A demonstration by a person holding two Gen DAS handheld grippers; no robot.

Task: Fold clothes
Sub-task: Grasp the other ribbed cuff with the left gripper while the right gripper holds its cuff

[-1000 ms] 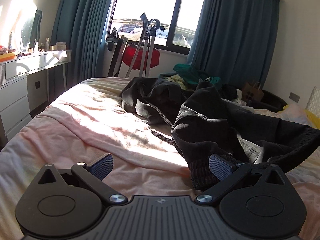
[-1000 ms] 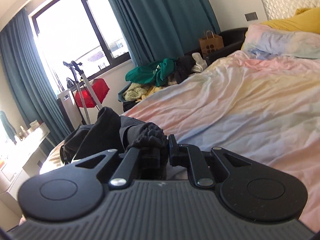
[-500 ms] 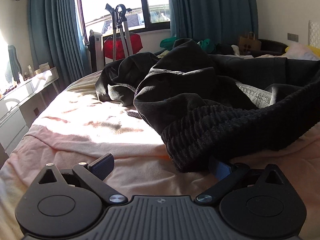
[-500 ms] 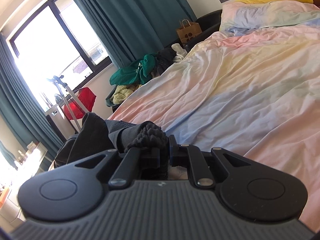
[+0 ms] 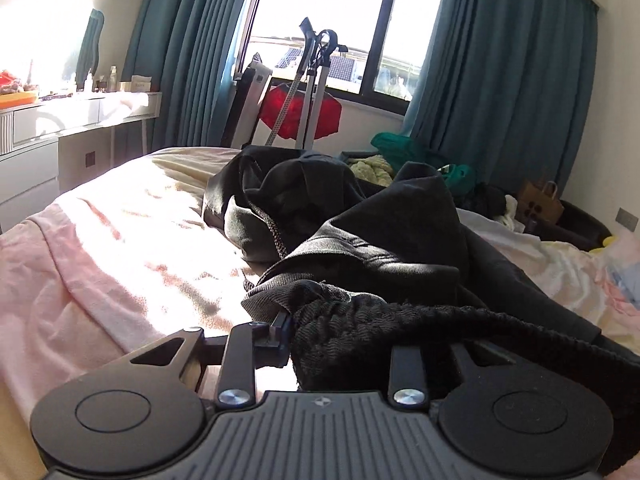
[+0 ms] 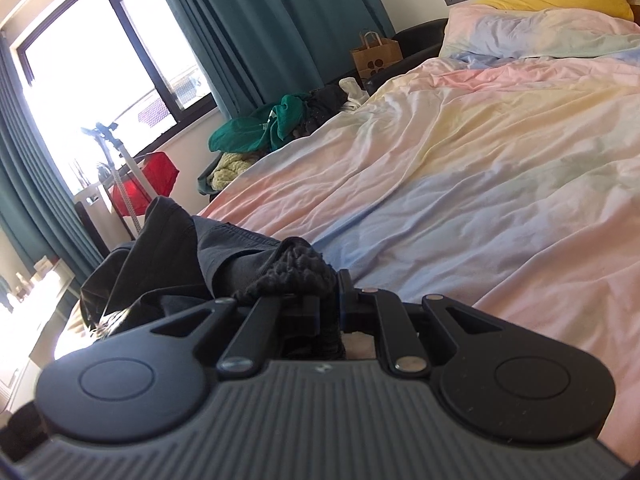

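A black garment (image 5: pixel 400 240) lies crumpled on the pastel bed cover (image 5: pixel 120 240), with its drawcord trailing on the sheet. Its thick ribbed hem (image 5: pixel 360 332) is bunched between the jaws of my left gripper (image 5: pixel 340 340), which are closing on it. The left pad touches the cloth and the right finger is buried under it. In the right wrist view my right gripper (image 6: pixel 330 312) is shut on another part of the ribbed hem (image 6: pixel 296 268), low over the bed cover (image 6: pixel 480 160). The rest of the garment (image 6: pixel 168 248) trails away to the left.
A white dresser (image 5: pixel 40 152) stands left of the bed. Crutches and a red object (image 5: pixel 300 112) lean at the window. A heap of green and yellow clothes (image 6: pixel 260 128) and a paper bag (image 6: pixel 376 56) sit beyond the bed. Pillows (image 6: pixel 540 28) lie at its head.
My left gripper moved in over the sheet to the ribbed hem, and its wide jaws came together around it. My right gripper stayed shut on the hem and sank a little.
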